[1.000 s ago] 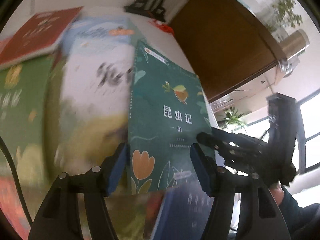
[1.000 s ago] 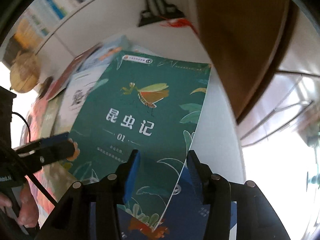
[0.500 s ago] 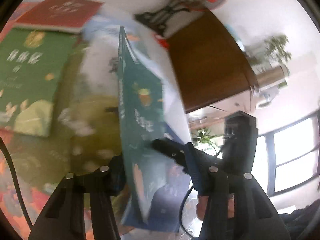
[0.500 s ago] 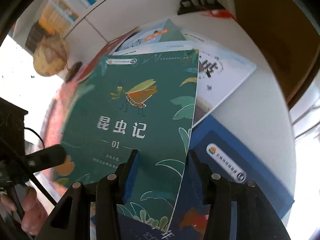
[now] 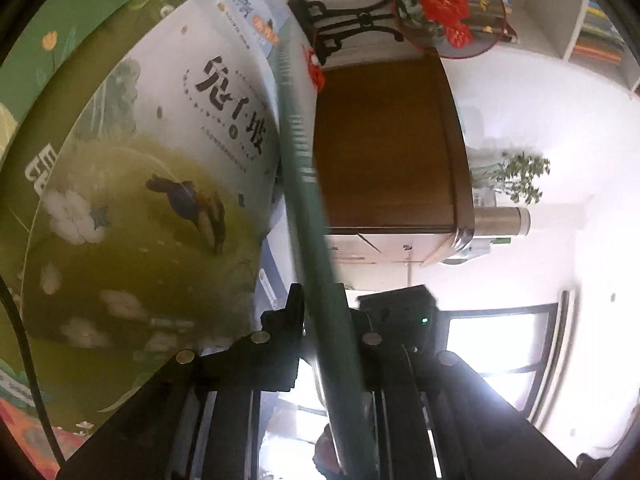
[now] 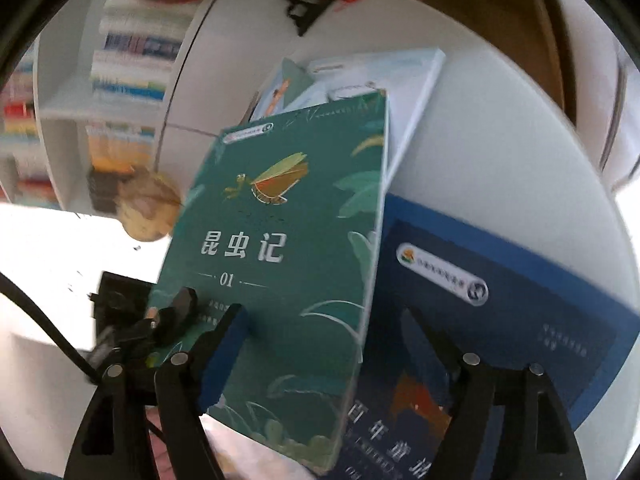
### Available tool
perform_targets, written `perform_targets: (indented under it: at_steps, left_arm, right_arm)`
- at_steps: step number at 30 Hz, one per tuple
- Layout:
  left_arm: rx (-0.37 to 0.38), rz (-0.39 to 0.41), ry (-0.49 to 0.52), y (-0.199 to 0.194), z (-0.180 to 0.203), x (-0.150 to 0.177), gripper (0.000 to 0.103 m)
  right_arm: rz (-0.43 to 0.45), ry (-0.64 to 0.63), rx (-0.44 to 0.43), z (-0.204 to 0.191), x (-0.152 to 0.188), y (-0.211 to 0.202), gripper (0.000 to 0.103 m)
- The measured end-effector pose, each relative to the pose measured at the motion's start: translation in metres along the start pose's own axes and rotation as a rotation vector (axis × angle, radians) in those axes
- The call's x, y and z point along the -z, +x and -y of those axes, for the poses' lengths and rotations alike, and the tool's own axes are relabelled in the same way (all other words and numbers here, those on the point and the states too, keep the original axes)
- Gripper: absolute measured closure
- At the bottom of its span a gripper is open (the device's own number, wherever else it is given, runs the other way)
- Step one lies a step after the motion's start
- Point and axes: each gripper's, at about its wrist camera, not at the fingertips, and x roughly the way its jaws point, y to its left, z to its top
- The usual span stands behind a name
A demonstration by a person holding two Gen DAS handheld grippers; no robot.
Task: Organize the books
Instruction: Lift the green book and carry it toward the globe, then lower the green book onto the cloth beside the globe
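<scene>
The left gripper [image 5: 326, 320] pinches the green book [image 6: 288, 264], holding it raised on edge above the table [image 6: 500, 184]; the right gripper [image 6: 332, 336] is opening around its lower corner; a dark blue book [image 6: 500, 320] lies beneath; a pale book [image 5: 160, 168] lies beyond.

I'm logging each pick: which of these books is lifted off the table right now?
The dark green book with the insect on its cover. The left gripper pinches its edge and tilts it up; the navy book and others lie flat.
</scene>
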Motion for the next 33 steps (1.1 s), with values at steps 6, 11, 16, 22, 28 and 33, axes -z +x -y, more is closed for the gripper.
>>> perform_targets:
  at_steps: [6,11,16,22,28,33]
  left_arm:
    - [-0.265,-0.026,0.098,-0.003,0.009,0.012,0.090]
    - [-0.586,-0.050,0.353,0.013,0.039,0.038,0.081]
    - [-0.796,-0.034,0.610,0.025,0.076,0.075,0.080]
    - [-0.807,0.025,0.681,0.000,0.099,0.096,0.080]
    - [-0.774,0.127,0.670,-0.058,0.106,0.103,0.080]
    - [-0.762,0.258,0.649,-0.143,0.099,0.093,0.080]
  right_arm:
    - [0.007,-0.051,-0.028,-0.007,0.020,-0.011,0.068]
    - [0.008,-0.372,0.277,-0.048,0.033,-0.005,0.078]
    - [0.009,-0.659,0.445,-0.091,0.064,0.004,0.079]
    - [0.030,-0.883,0.504,-0.124,0.102,-0.009,0.079]
    - [0.067,-0.956,0.466,-0.162,0.126,-0.005,0.079]
    - [0.097,-1.050,0.406,-0.225,0.158,0.031,0.079]
